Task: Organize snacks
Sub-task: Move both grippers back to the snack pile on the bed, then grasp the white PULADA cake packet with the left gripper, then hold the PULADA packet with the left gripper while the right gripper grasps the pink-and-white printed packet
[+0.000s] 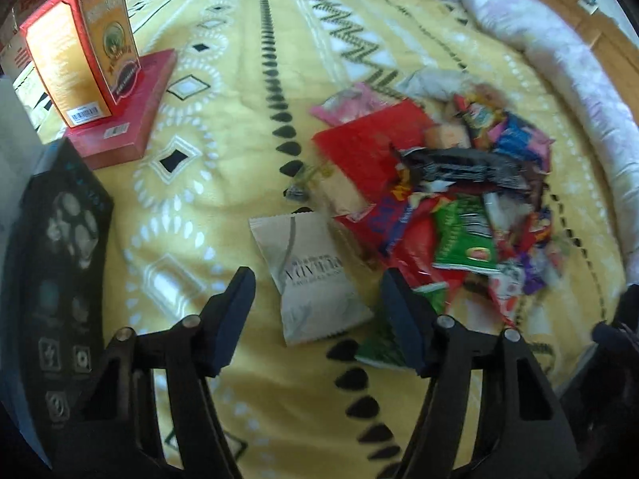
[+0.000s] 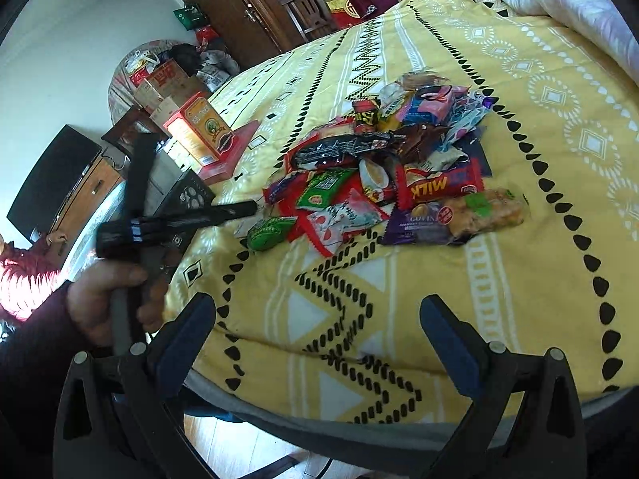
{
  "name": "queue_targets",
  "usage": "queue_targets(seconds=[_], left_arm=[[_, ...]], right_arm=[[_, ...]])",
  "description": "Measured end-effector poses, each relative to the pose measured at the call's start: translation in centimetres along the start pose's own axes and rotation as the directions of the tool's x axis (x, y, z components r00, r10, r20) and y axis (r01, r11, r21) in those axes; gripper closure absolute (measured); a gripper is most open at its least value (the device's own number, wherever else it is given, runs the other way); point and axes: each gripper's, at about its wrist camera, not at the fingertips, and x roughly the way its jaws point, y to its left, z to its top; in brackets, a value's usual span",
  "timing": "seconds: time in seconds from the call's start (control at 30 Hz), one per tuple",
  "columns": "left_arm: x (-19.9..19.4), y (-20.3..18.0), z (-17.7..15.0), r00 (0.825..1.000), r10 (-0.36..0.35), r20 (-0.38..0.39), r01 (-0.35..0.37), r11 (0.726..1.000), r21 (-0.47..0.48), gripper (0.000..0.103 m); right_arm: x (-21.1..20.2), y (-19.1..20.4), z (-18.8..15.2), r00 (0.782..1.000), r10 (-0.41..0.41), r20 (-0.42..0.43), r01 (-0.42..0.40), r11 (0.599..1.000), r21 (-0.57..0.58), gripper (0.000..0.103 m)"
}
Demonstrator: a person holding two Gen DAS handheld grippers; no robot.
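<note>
Left tool spread, straddling the white sachet on the bed just left of the snack pile, not pinching; we judge it light, crinkly, slippery, so grip mid-body; right tool spread, empty.

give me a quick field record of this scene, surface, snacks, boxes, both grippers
surface: yellow patterned bedspread
snacks: mixed heap of wrapped packets
nearest packet: white sachet lying apart from the heap, in line with the left gripper, not gripped
boxes: orange carton upright on a flat red box
left gripper: open, empty
right gripper: open, empty, short of the heap
</note>
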Motion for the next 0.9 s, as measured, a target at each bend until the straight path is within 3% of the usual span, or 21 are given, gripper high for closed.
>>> queue_targets(seconds=[0.1, 0.17, 0.2, 0.27, 0.3, 0.53, 0.73, 0.83, 0.9], left_arm=[[1.3, 0.4, -0.3, 0.999, 0.032, -0.019, -0.032, 0.999, -0.009, 0.037], [1.2, 0.3, -0.8, 0.999, 0.053, 0.006, -0.053, 0.999, 0.007, 0.049], [0.9, 0.2, -1.0, 0.998, 0.056, 0.016, -0.056, 0.998, 0.016, 0.065], [-0.2, 0.5, -1.4, 0.998, 0.053, 0.035, -0.053, 0.999, 0.006, 0.065], [-1.0, 0.7, -1.6, 0.997, 0.049, 0.055, -0.050, 0.999, 0.005, 0.065], [-6.3, 0.8, -3.3, 0.992, -0.036, 0.120, 0.034, 0.999, 0.020, 0.065], [-6.6, 0.8, -3.0, 0.990, -0.068, 0.124, 0.068, 0.998, 0.007, 0.065], [-6.5, 1.1, -3.2, 0.991, -0.063, 0.119, 0.063, 0.998, -0.004, 0.065], [-6.8, 1.1, -3.5, 0.990, -0.065, 0.127, 0.066, 0.998, -0.003, 0.065]], right_arm=[[0.3, 0.1, 0.3, 1.000, 0.002, 0.001, -0.002, 1.000, -0.010, 0.000], [0.5, 0.3, 0.4, 1.000, 0.006, -0.005, -0.006, 1.000, -0.026, 0.000], [0.8, 0.6, 0.5, 1.000, 0.020, -0.011, -0.020, 0.999, -0.037, 0.002], [1.6, 1.0, 0.9, 0.998, 0.054, -0.033, -0.056, 0.997, -0.060, 0.016], [1.9, 1.3, 1.0, 0.998, 0.054, -0.038, -0.057, 0.996, -0.072, 0.017], [8.1, 2.1, 5.1, 0.993, -0.047, -0.107, 0.022, 0.974, -0.224, 0.015], [13.5, 1.1, 6.2, 0.970, -0.115, -0.213, 0.046, 0.951, -0.305, 0.015], [13.5, -0.1, 5.9, 0.973, -0.129, -0.190, 0.071, 0.956, -0.284, 0.034], [12.2, -0.4, 5.9, 0.982, -0.106, -0.157, 0.064, 0.967, -0.247, 0.041]])
